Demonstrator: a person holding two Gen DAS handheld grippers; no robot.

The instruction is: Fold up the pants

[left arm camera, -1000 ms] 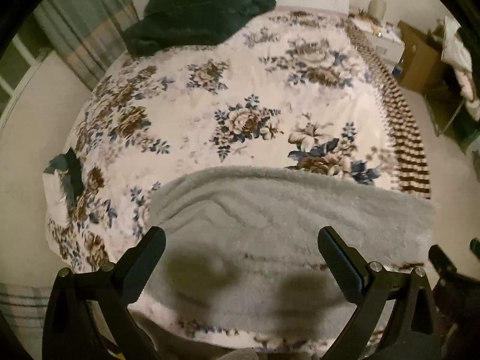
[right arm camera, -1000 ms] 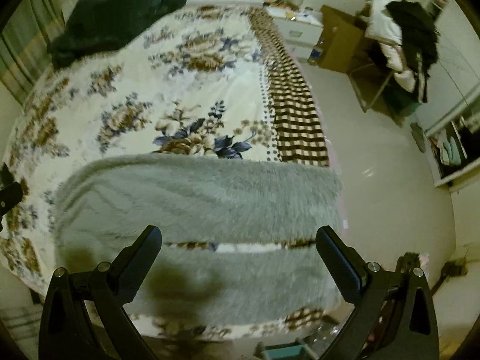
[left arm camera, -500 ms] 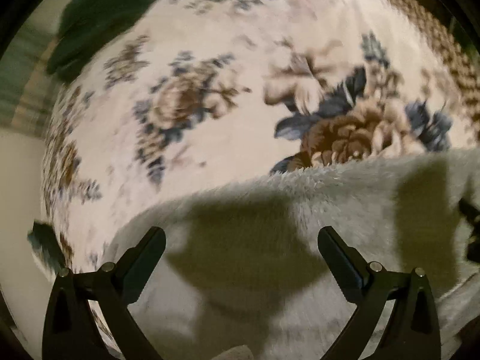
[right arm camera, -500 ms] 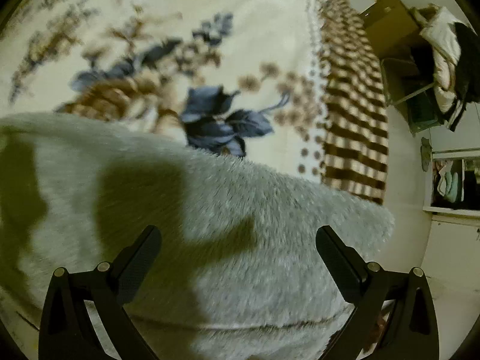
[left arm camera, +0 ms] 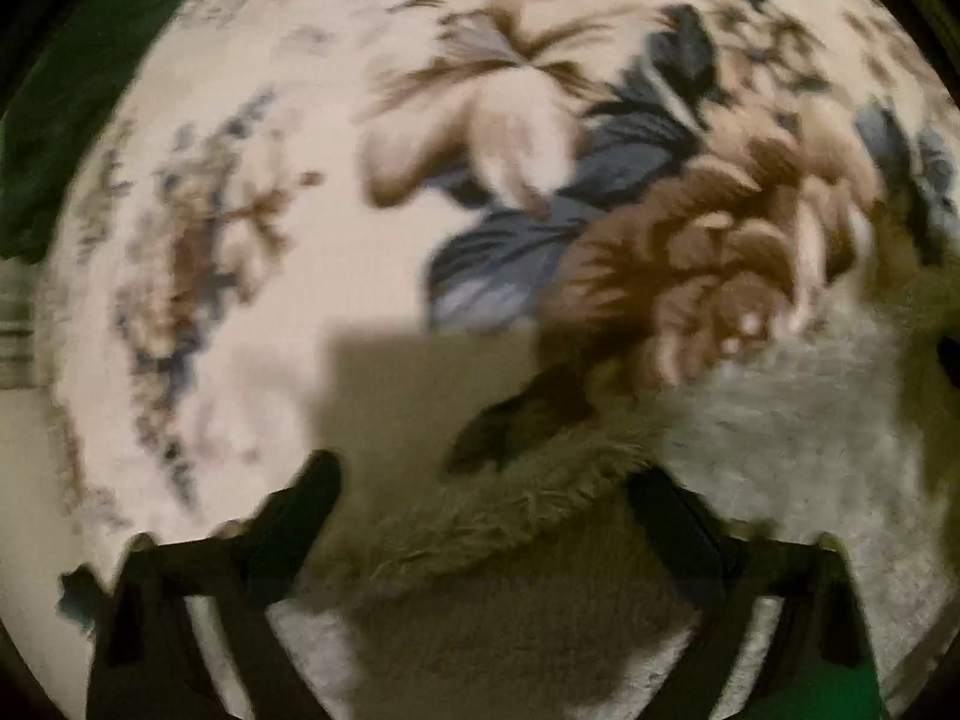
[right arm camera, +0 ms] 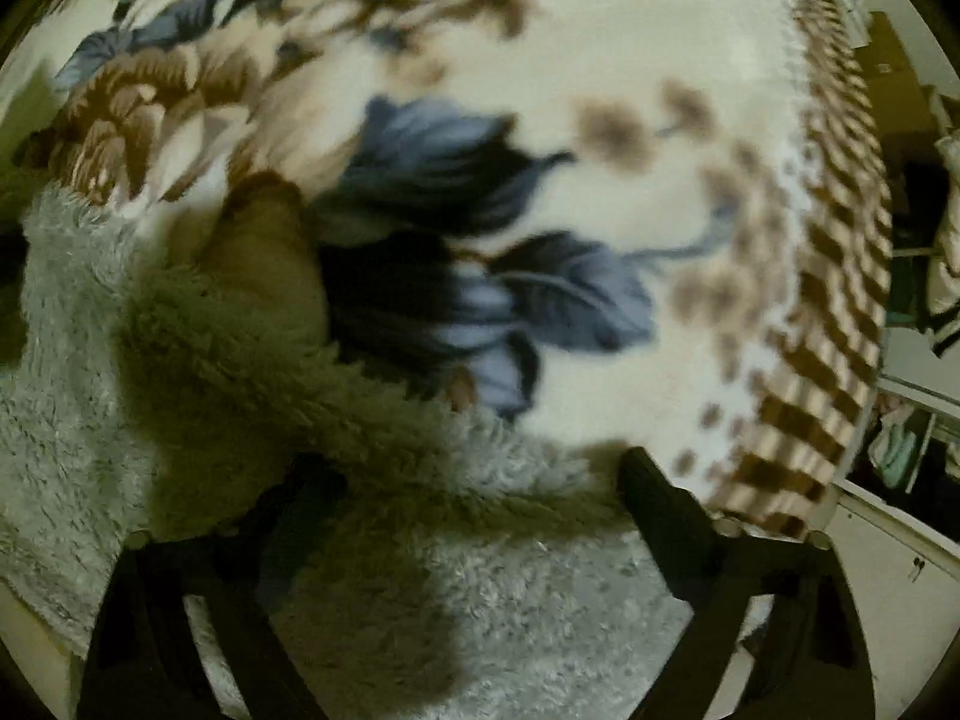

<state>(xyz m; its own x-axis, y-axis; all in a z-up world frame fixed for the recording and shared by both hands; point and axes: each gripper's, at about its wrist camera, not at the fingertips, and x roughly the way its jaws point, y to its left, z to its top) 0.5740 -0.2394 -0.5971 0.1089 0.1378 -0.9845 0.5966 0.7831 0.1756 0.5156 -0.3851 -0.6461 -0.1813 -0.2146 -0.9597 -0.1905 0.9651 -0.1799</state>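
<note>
The fluffy grey pants (left arm camera: 780, 456) lie on the floral bedspread (left arm camera: 270, 240); both views are blurred. My left gripper (left arm camera: 486, 516) is open, low over the pants' far edge near their left end, with the fuzzy edge between its fingers. My right gripper (right arm camera: 480, 498) is open, low over the far edge of the pants (right arm camera: 420, 600) near their right end, with the edge between its fingers. Neither pair of jaws is closed on the fabric.
The floral bedspread (right arm camera: 600, 60) stretches beyond the pants, with a brown checked border (right arm camera: 840, 276) at the right side of the bed. A dark green blanket (left arm camera: 72, 90) lies at the far left. Floor and furniture (right arm camera: 918, 540) show past the right edge.
Both grippers have dropped from high above the bed to just over the far edge of the pants. Both stayed open.
</note>
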